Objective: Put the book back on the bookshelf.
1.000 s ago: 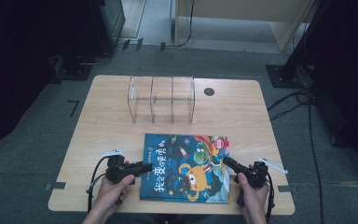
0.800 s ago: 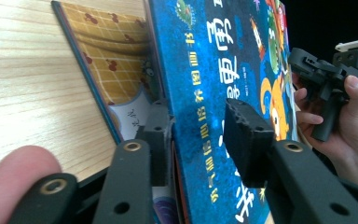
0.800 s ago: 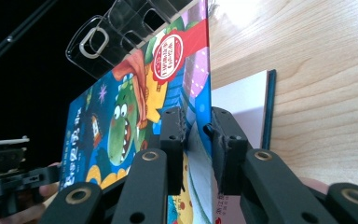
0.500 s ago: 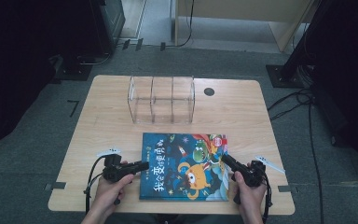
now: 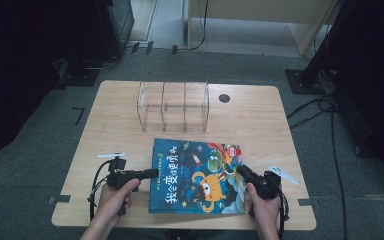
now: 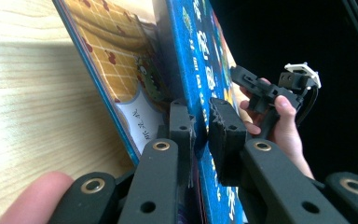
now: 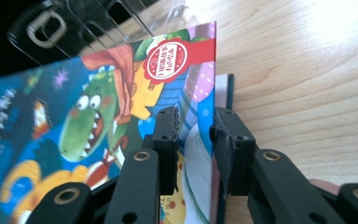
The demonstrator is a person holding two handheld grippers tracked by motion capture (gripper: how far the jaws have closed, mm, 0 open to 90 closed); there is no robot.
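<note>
Left gripper [image 6: 200,123] is clamping the picture book's [image 5: 195,175] spine edge, jaws having just been closing; right gripper [image 7: 196,135] is pinching the opposite cover edge, easing slightly.

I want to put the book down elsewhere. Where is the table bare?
Bare wood lies left of the clear rack, to its right around the dark hole, and along the table edges. The near middle is crowded by the book, gripped by the left gripper and right gripper.
</note>
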